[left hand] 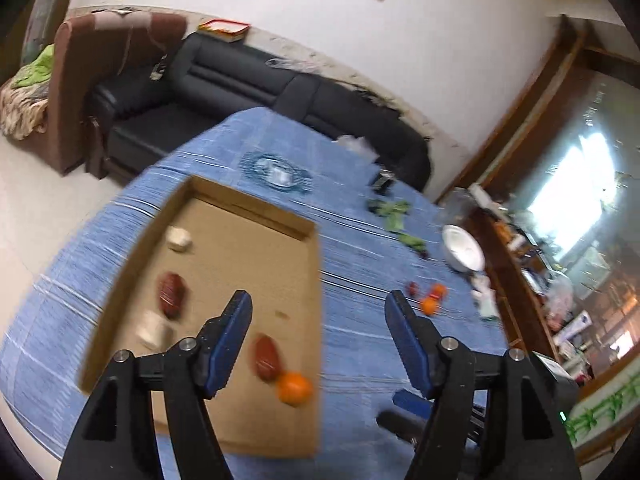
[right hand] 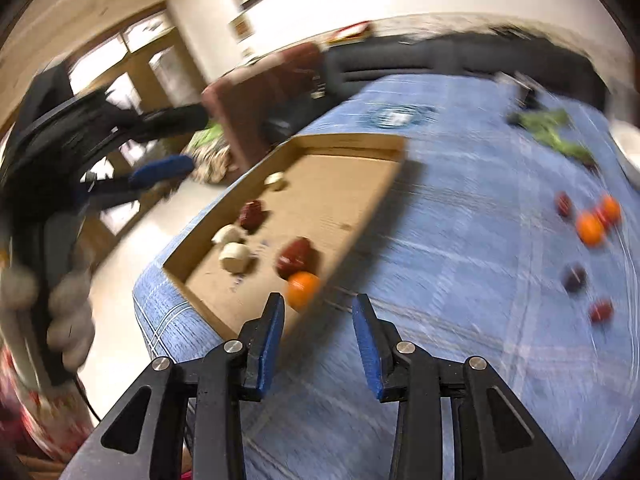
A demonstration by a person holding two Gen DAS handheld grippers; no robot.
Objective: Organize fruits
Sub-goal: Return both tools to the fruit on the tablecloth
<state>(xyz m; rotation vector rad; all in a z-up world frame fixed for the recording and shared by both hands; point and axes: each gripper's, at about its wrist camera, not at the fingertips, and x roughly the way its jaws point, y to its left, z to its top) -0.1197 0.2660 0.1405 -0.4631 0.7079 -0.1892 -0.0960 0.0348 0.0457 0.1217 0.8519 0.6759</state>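
Observation:
A shallow cardboard box point(left hand: 256, 204) point(right hand: 352, 142) lies on the blue cloth. In it are an orange point(left hand: 295, 389) point(right hand: 303, 289), two dark red fruits point(left hand: 267, 357) point(left hand: 171, 294) and pale fruits point(left hand: 179, 238) point(right hand: 235, 257). More oranges point(left hand: 430, 305) point(right hand: 590, 229) and dark red fruits point(right hand: 600, 311) lie loose on the cloth to the right. My left gripper point(left hand: 318, 308) is open and empty above the box's right edge. My right gripper point(right hand: 318, 312) is open and empty just in front of the orange in the box. The left gripper also shows in the right wrist view point(right hand: 160, 168).
The blue cloth point(left hand: 352, 216) covers the table. A glass dish point(left hand: 276, 170), green leaves point(left hand: 394, 212) point(right hand: 556, 130) and a white bowl point(left hand: 464, 248) lie at the far side. A black sofa point(left hand: 224, 76) stands behind. Both views are motion-blurred.

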